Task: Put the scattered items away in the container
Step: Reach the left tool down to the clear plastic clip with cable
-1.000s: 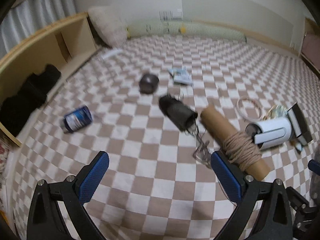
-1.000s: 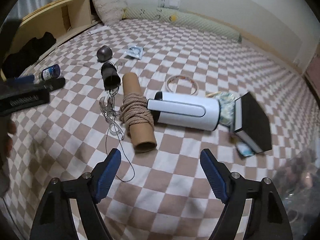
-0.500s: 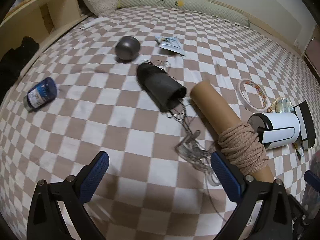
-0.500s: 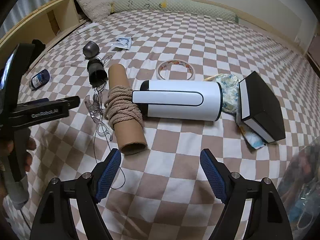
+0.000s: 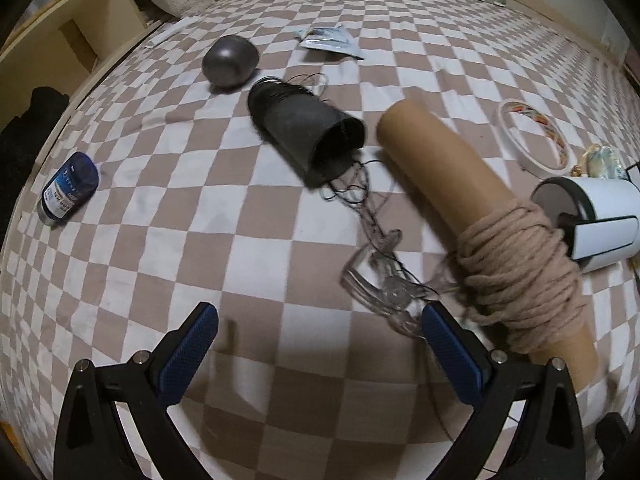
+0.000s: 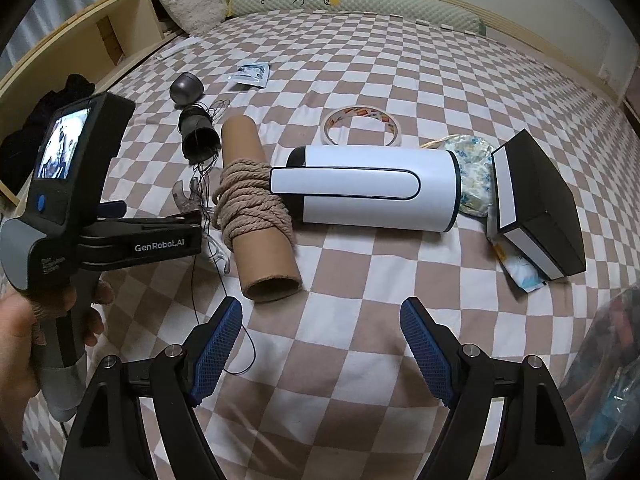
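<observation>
Scattered items lie on a checked bed cover. My left gripper (image 5: 320,320) is open, low over the cover, with a clear plastic piece (image 5: 384,284) tangled in thin wire just ahead of its right finger. Beyond lie a black tube (image 5: 308,136), a grey rounded object (image 5: 230,60), a blue bottle (image 5: 68,188) and a cardboard tube wound with rope (image 5: 480,216). My right gripper (image 6: 322,312) is open and empty, just short of the cardboard tube (image 6: 256,208) and a white cylinder (image 6: 368,196). A blurred clear container (image 6: 608,360) shows at the lower right.
A tape roll (image 6: 362,124), a black box (image 6: 536,204), a patterned pouch (image 6: 474,168) and a foil packet (image 6: 250,74) also lie on the cover. A hand (image 6: 16,340) holds the left tool's handle (image 6: 60,240). A wooden shelf (image 6: 80,40) runs along the left.
The left gripper has sunk and come closer to the cover, toward the clear plastic piece and the rope tube. The right gripper edged nearer the white cylinder. Both stayed open.
</observation>
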Tool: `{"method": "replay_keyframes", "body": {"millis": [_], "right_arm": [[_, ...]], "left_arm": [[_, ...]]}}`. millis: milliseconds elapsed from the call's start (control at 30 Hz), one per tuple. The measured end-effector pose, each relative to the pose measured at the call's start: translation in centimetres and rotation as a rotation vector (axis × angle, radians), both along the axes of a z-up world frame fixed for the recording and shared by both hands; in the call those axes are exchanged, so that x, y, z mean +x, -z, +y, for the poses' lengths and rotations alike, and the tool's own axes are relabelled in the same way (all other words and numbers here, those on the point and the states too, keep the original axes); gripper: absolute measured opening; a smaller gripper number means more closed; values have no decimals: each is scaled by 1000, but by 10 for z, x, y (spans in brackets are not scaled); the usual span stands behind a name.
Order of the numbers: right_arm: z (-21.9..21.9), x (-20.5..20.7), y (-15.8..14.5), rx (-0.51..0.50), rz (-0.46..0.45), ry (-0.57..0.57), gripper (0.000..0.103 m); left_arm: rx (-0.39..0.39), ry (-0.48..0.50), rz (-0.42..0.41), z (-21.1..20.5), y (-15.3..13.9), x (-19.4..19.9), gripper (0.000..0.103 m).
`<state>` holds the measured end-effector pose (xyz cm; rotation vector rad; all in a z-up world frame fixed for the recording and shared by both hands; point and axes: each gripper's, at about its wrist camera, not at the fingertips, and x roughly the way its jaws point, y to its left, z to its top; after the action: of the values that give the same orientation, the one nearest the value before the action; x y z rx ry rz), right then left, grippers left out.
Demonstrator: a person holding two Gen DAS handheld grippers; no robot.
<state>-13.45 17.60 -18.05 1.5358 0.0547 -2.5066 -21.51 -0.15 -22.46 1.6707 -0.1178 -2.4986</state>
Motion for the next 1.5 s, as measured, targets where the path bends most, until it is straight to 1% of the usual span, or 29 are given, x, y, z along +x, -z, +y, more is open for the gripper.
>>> {"method": "replay_keyframes", "body": {"millis": [200, 300, 433, 467, 500, 567, 600, 667, 700, 733, 800, 833, 933, 1000, 1100, 1200, 1267, 1367, 1433, 1500], "right_arm": [[-1, 1, -3, -1, 2, -1, 82], [-2, 2, -6, -11, 5, 1, 82], [-2, 4, -10, -21, 11, -3, 82], [-2, 4, -10, -23, 11, -3, 82], [-2, 3, -10, -24, 11, -2, 82], [0, 3, -9, -25, 8, 0, 82], [1, 3, -9, -24, 7, 1, 82], [4, 2, -8, -20, 7, 5, 82], [6, 2, -8, -17, 6, 8, 82], [7, 2, -7, -15, 6, 12, 82], [10, 1, -7, -18, 5, 26, 82], [12, 0, -8, -21, 5, 33, 82], [14, -1, -10, -34, 7, 49, 82], [12, 0, -13, -39, 12, 51, 82], [7, 2, -17, -41, 17, 51, 82], [0, 5, -20, -41, 20, 42, 82], [-6, 8, -22, -33, 24, 31, 82], [-14, 11, -25, -25, 26, 15, 82], [-18, 13, -26, -23, 28, 7, 82], [-21, 14, -28, -22, 31, 0, 82]], "left_arm": [[32, -41, -8, -18, 6, -2, 103], [71, -47, -5, -20, 9, -4, 102], [90, -65, -14, -16, 16, -9, 103], [92, -73, -15, -15, 17, -10, 102], [98, -80, -15, -14, 17, -11, 99], [140, -84, -10, -12, 15, -13, 74], [159, -84, -8, -11, 14, -14, 68], [169, -67, -4, -6, 10, -15, 40], [166, -53, -4, -4, 8, -15, 36], [158, -41, -6, -3, 7, -15, 27], [131, -26, -13, -3, 4, -14, 23], [128, -32, -15, -6, 3, -14, 18], [107, -79, -18, -24, 1, -10, 17], [102, -135, -13, -48, -1, -6, 16], [118, -224, -11, -85, -4, 0, 11], [142, -310, -9, -122, -7, 8, 11], [141, -355, -4, -145, -10, 15, 11], [111, -367, 7, -165, -15, 22, 11], [115, -361, 20, -165, -19, 33, 11], [140, -351, 27, -165, -20, 36, 11]]}}
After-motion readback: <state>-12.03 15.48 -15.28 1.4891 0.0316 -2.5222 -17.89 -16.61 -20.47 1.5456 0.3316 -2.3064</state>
